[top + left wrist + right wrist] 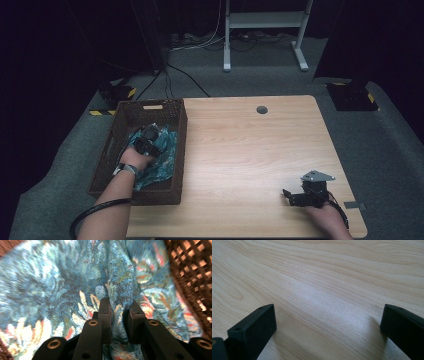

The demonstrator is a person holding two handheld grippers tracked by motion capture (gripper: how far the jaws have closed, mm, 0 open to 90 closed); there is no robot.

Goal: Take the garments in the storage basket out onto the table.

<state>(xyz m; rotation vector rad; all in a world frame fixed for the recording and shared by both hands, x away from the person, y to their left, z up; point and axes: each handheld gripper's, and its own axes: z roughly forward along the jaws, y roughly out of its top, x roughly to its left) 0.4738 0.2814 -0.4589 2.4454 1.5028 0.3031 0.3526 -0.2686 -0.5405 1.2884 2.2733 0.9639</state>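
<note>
**Cloth pinched in the basket**

Clenched on a fold of the patterned cloth (117,322), my left gripper (148,139) sits down inside the woven basket (181,150); in the left gripper view one black finger (105,315) presses the blue, flowery fabric from one side and its partner from the other, a ridge of it pinched between them. Around that pinch the cloth spreads across the basket's floor, and the brown lattice wall rises just beside it. My left hand (134,159) comes in over the basket's near rim.

Well apart from the basket, at the near right of the wooden table (250,150), my right gripper (288,196) rests low over the bare wood in my right hand (327,212), released: its fingers (254,327) stand wide with nothing but wood grain between them.

Beyond the basket, past the table's far edge, lie grey carpet (280,75) and a white desk frame (265,30).
</note>
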